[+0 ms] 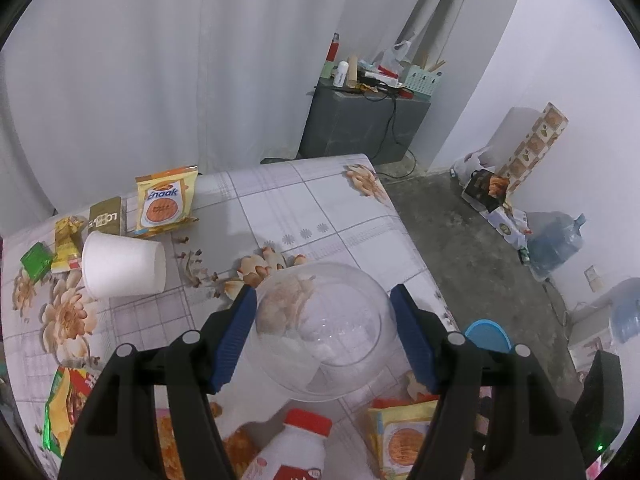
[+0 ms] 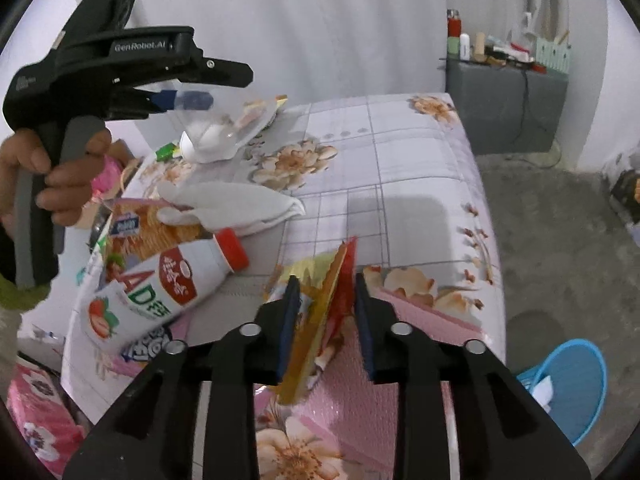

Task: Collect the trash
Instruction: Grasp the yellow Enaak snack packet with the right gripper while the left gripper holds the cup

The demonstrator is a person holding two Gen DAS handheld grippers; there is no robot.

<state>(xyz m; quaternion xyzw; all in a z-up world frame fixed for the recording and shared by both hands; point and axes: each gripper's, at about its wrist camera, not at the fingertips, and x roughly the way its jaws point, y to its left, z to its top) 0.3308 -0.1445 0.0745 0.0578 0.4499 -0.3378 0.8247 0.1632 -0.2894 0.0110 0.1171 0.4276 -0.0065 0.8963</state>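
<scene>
Left wrist view: the left tongs (image 1: 324, 324) were clamped on a clear cup (image 1: 326, 332), its blue pads (image 1: 236, 336) pressed against either side, the cup held above the flowered table (image 1: 312, 200). Beyond the cup on the table lay a white cup (image 1: 124, 270) on its side, and past that a yellow packet (image 1: 166, 202), a brown packet (image 1: 106, 216) and a green wrapper (image 1: 37, 262). Nearer the camera than the clear cup lay a bottle (image 1: 292, 448) with a red cap and another yellow wrapper (image 1: 400, 436). A blue bin (image 1: 488, 336) peeked out just right of the cup, below the table edge.

In the right wrist view, the right tongs (image 2: 326, 320) stood apart around an upright yellow-and-red wrapper (image 2: 332, 304); whether either pad touched it could not be told. Left of the wrapper lay the bottle (image 2: 168, 284), and beyond it a white cloth (image 2: 240, 204). The left tongs (image 2: 180, 100) showed at upper left, gripping the clear cup (image 2: 216, 128) above the table (image 2: 400, 152). The bin (image 2: 568, 384) stood on the floor (image 2: 560, 232) right of the wrapper.
</scene>
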